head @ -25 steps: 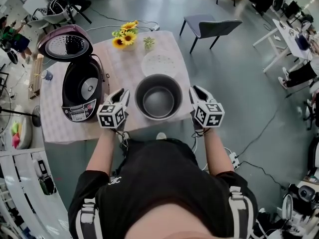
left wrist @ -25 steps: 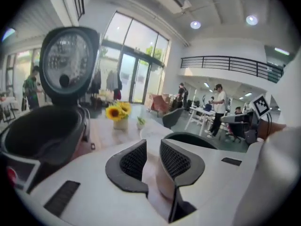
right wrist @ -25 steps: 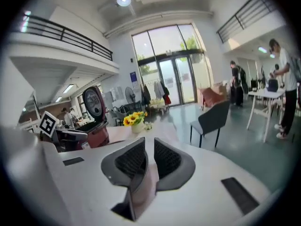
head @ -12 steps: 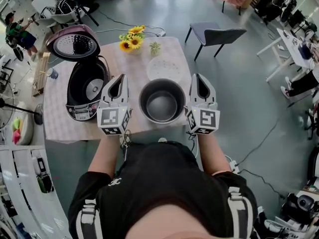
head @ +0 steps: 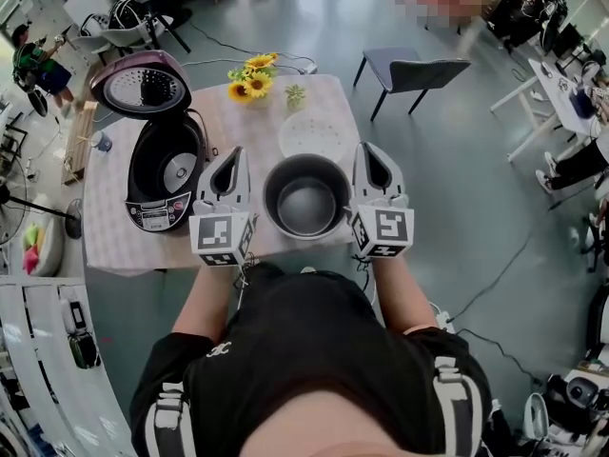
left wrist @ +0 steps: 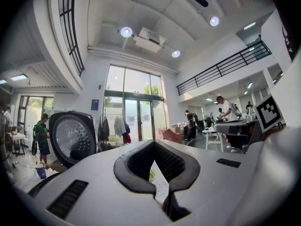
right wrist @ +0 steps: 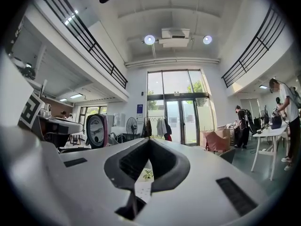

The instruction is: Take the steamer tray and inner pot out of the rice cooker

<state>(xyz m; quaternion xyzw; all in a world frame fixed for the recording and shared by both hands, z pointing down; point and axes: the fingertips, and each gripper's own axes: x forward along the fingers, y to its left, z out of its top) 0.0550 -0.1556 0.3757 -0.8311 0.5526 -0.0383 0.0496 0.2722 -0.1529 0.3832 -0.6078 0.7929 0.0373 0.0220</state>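
The inner pot [head: 304,196] stands upright on the worktop [head: 105,228] close to its near edge, out of the rice cooker [head: 162,171], dark and hollow with nothing showing inside it. Just beyond it, on the far side, lies the steamer tray [head: 314,133], a pale round perforated disc flat on the cloth. The left gripper [head: 230,157] and the right gripper [head: 372,152] flank the pot, one on each side, both pointing away from the person toward the far end of the worktop. Each pair of jaws has just been closing and now meets pad to pad, with nothing held between them; the gripper views show only the room past the dark pads. The rice cooker sits to the left of the pot, its lid [head: 141,86] swung up and open toward the far left, its well dark. At the far edge of the worktop stand a bunch of sunflowers [head: 252,76] and, just to their right, a small green plant [head: 296,93]. Beyond the worktop, to the far right, a grey chair [head: 411,62] stands on the floor.
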